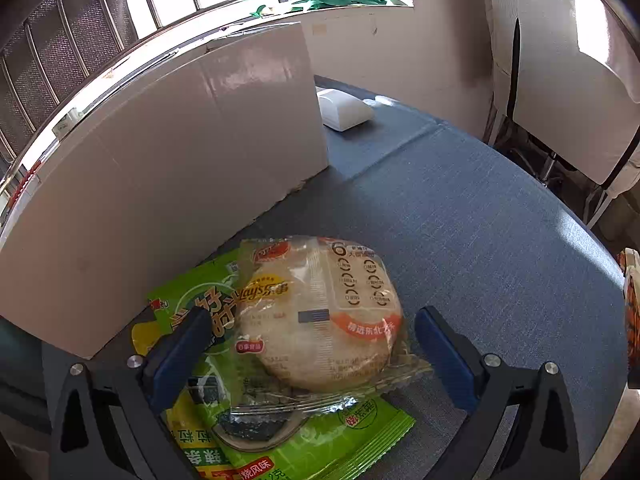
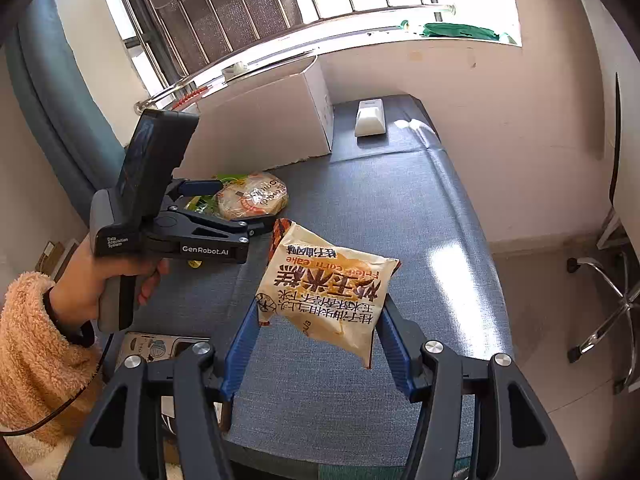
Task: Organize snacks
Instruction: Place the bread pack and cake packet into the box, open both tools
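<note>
Taking the white cardboard box (image 1: 168,168) as the landmark and going left to right: just in front of the box, on the blue table (image 1: 460,240), the left gripper (image 1: 312,336) is hovering with its jaws wide apart around a clear-wrapped rice cracker pack (image 1: 320,320), which is lying on top of green snack bags (image 1: 304,440). Further right of the box, the right gripper (image 2: 316,320) is holding a cream fried corn cake packet (image 2: 328,292) clamped between its blue fingers (image 2: 394,344), lifted off the table.

To do this well, the left gripper should probably be closing gently across the cracker's middle so that nothing cracks, while the right is keeping its packet clear of the pile.

The box's opening is facing away, so its contents are not showing. The green bags are running out of the left view's bottom edge, and how many are lying there is hard to tell.
</note>
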`<state>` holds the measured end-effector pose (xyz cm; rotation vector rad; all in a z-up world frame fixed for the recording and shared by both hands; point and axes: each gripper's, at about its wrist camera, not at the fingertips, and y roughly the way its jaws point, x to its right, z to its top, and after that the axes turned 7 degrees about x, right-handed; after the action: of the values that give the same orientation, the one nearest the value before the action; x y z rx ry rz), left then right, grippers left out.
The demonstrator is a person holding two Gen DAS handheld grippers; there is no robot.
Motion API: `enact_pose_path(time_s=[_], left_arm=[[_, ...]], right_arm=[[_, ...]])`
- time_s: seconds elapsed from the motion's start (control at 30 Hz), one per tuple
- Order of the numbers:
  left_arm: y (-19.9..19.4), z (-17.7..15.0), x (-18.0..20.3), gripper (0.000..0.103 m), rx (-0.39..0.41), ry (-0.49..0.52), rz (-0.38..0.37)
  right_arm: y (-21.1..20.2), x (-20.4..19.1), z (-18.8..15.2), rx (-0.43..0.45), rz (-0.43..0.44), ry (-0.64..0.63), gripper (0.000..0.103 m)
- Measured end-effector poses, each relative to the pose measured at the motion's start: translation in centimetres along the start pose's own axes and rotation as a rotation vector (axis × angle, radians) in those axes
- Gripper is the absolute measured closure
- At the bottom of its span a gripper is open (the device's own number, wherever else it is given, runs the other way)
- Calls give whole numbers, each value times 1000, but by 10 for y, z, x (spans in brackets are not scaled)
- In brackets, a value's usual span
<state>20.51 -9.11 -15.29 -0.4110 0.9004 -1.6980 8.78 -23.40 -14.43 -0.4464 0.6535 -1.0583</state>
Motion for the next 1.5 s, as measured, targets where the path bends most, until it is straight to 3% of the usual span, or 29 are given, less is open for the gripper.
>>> enact_pose_path(time_s=[0.03,0.1,0.33,0.6,0.8,0.9,1.03,1.23,1.27,1.3,1.33,1.43,1.5], left_arm=[[1,2,0,2,0,5,3],[2,4,-2,24,-3,-3,-17],[-26,4,-15,24,63,-32,-62],[-112,-18,-70,24,234,-266,-68],[-155,-28,-123,24,338,-421,-24],[-159,-18,-154,24,362,-489,-5],[-144,10,-197,24,369,-560,18],[-96,51,-240,22,325,-579,88],[-90,55,-244,12,316,-577,109],[-83,57,-247,0,294,-571,106],[-75,59,-249,0,268,-568,92],[-69,49,-245,0,223,-590,72],[-70,42,-240,0,226,-584,72]], right_arm=[[0,-1,0,-3,1,-6,40],[2,-3,-1,-9,-1,-24,40],[9,-11,-3,-23,25,-41,40],[25,-26,19,-26,70,-68,40],[50,-59,75,19,136,-124,40],[67,-77,121,70,170,-147,40],[107,-91,183,64,178,-138,40],[161,-94,244,19,66,-104,36],[167,-93,248,8,51,-101,33],[172,-92,250,-5,38,-105,22],[177,-91,251,-21,13,-108,10],[178,-79,249,-12,-135,-104,8],[173,-73,246,12,-136,-88,0]])
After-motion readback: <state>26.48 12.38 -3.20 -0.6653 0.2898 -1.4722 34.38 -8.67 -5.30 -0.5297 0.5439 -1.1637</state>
